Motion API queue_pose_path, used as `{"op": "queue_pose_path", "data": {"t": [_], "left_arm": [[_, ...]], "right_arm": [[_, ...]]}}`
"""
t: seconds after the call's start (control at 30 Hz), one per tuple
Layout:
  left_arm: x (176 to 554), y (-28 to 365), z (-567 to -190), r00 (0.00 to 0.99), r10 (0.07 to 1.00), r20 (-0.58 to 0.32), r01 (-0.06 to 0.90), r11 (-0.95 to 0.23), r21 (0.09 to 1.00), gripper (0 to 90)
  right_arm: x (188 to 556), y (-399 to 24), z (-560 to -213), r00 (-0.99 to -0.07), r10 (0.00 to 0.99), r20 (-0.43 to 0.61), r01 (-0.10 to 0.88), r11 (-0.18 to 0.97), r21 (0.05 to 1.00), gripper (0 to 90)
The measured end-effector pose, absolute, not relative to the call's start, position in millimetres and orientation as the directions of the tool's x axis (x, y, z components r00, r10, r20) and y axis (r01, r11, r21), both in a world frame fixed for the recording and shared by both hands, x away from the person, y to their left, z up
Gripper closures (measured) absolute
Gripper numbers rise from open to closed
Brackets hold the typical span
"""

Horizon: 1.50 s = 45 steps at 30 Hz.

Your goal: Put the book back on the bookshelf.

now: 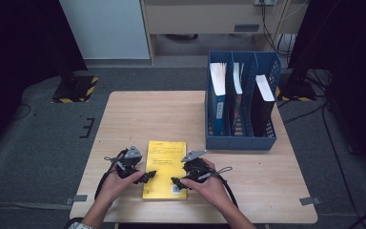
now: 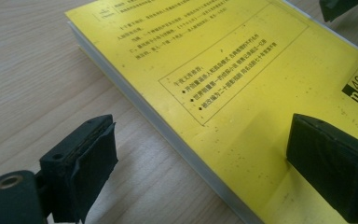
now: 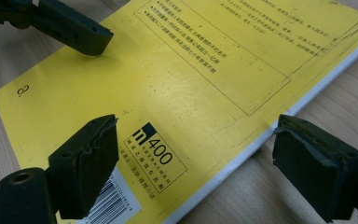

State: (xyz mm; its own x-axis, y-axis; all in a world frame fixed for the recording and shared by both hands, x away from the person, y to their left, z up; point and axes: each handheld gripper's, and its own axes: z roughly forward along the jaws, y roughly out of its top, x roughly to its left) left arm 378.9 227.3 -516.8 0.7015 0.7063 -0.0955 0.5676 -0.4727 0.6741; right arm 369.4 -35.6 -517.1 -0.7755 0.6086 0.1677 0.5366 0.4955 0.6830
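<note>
A yellow paperback book [image 1: 164,162] lies flat near the front edge of the wooden table [image 1: 171,114], its back cover with barcode facing up. My left gripper [image 1: 149,177] is at the book's left edge. In the left gripper view it [image 2: 205,172] stands open, one jaw over the bare wood and the other over the yellow cover [image 2: 242,84]. My right gripper [image 1: 175,182] is at the book's lower right. It [image 3: 205,168] is also open and straddles the right edge of the book [image 3: 205,70], one jaw above the barcode and the other above the table.
A blue three-slot file rack [image 1: 240,140] stands at the table's back right. It holds a blue book [image 1: 217,102], a thinner one in the middle slot and a black book [image 1: 262,105], all upright. Bare wood lies left of and behind the yellow book.
</note>
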Motion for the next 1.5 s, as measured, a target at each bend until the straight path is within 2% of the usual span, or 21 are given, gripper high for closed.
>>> {"op": "queue_pose_path", "data": {"t": [0.53,0.8,1.2,1.37,1.5], "left_arm": [[382,224,-522,0.713,0.67,-0.206,0.615,-0.457,0.643,14.4],[389,222,-523,0.713,0.669,-0.208,0.609,-0.444,0.658,17.3],[394,215,-523,0.715,0.671,-0.198,0.607,-0.455,0.651,12.0],[395,218,-518,0.685,0.699,-0.205,0.63,-0.428,0.647,24.3],[395,221,-512,0.687,0.695,-0.214,0.623,-0.411,0.666,30.3]], "right_arm": [[369,-33,-525,-0.773,0.612,0.169,0.545,0.503,0.67,10.2],[367,-33,-527,-0.759,0.629,0.168,0.555,0.489,0.673,7.1],[368,-36,-529,-0.739,0.645,0.195,0.582,0.463,0.669,5.8],[368,-35,-529,-0.739,0.646,0.193,0.58,0.463,0.67,5.5],[368,-35,-529,-0.74,0.645,0.19,0.578,0.465,0.671,5.1]]}}
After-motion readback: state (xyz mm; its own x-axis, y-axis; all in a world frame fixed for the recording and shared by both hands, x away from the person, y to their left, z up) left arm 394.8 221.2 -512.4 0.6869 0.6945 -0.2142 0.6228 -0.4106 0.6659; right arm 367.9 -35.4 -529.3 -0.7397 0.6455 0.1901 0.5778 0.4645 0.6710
